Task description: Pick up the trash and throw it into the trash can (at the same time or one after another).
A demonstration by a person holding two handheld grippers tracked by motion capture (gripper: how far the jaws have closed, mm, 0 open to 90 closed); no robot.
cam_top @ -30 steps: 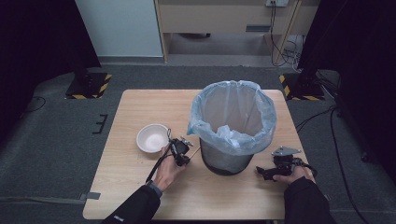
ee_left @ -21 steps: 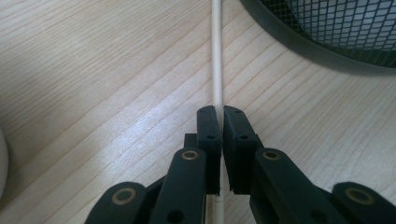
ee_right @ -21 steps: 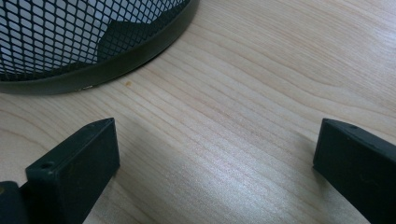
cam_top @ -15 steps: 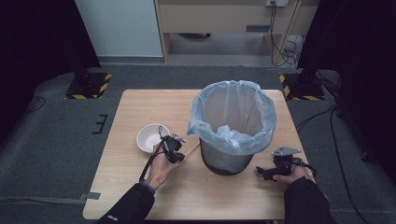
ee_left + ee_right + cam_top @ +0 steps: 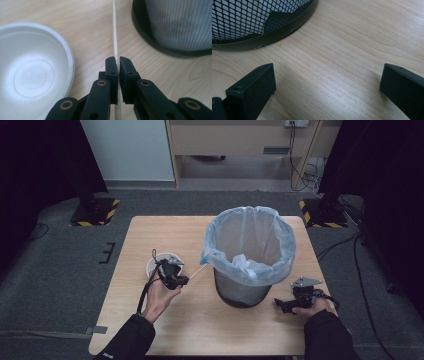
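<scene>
One wooden stick (image 5: pixel 115 37) clamped in left gripper (image 5: pixel 117 61) fingers, lifted mid-frame beside bowl (image 5: pixel 155 262); drop into lined bin (image 5: pixel 250 250) left. Right gripper (image 5: pixel 285 305) fingers apart, resting on worktop (image 5: pixel 160 232).

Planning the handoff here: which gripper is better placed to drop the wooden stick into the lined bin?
Left. The left gripper is already shut on the wooden stick, close beside the bin. The right gripper rests open on the table, holding nothing.
</scene>
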